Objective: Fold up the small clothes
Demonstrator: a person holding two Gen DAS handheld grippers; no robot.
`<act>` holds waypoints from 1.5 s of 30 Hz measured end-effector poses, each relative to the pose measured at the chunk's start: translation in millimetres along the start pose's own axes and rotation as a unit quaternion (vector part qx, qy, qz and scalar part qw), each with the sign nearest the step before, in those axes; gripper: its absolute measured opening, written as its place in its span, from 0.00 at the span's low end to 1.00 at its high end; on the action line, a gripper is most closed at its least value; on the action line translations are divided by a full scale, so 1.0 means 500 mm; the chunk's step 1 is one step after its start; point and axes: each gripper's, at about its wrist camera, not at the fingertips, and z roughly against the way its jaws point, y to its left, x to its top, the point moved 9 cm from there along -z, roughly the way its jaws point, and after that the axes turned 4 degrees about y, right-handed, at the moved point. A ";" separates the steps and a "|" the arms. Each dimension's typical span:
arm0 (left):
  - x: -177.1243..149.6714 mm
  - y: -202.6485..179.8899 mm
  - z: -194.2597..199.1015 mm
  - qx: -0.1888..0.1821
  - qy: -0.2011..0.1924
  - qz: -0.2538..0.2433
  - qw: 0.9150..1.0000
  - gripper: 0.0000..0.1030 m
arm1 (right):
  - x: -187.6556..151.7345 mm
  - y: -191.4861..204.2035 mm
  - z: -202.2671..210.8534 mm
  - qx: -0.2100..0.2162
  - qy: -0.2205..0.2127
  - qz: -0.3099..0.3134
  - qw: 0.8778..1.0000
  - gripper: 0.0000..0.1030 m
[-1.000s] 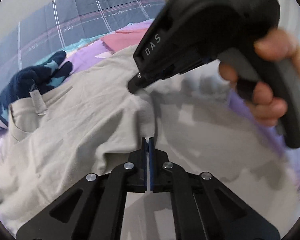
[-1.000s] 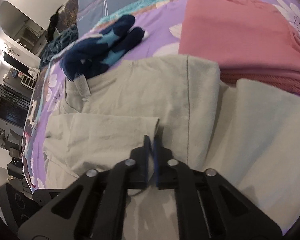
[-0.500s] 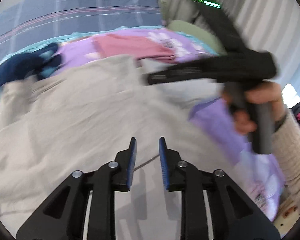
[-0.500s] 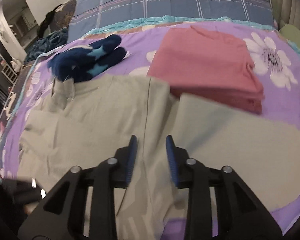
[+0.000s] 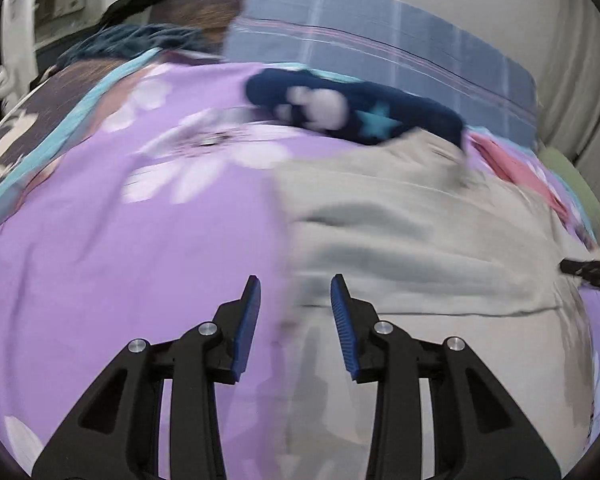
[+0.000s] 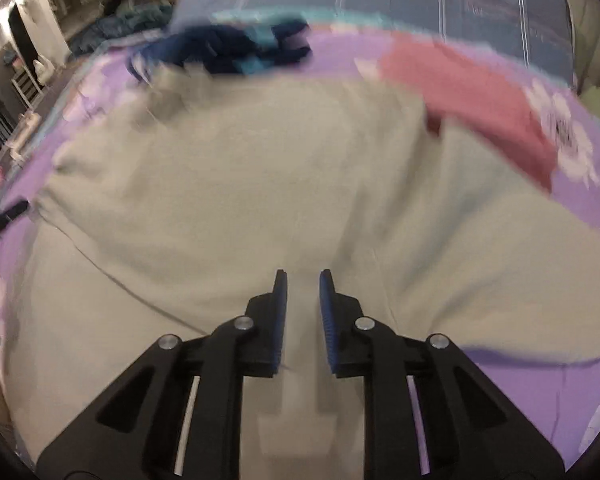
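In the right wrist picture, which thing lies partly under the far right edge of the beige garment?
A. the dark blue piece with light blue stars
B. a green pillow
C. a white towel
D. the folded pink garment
D: the beige garment overlaps the near corner of the folded pink garment; the dark blue piece lies at its far left.

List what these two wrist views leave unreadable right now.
- Beige garment, right wrist view: motion blur hides its seams and what kind of garment it is.
- Navy star-print item, left wrist view: blurred, and the beige cloth covers its near edge.
- Right gripper, left wrist view: cut off by the right edge.
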 end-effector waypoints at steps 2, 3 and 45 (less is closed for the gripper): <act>0.006 0.042 -0.009 -0.020 0.010 0.012 1.000 0.36 | 0.047 0.065 0.025 0.003 -0.018 0.029 0.999 0.18; 0.009 0.049 -0.020 -0.039 0.017 0.016 0.999 0.36 | 0.065 0.095 0.031 0.005 -0.023 0.040 0.999 0.18; -0.031 0.005 0.018 -0.078 -0.036 -0.037 0.996 0.16 | 0.244 0.435 -0.115 0.016 -0.082 0.097 0.992 0.14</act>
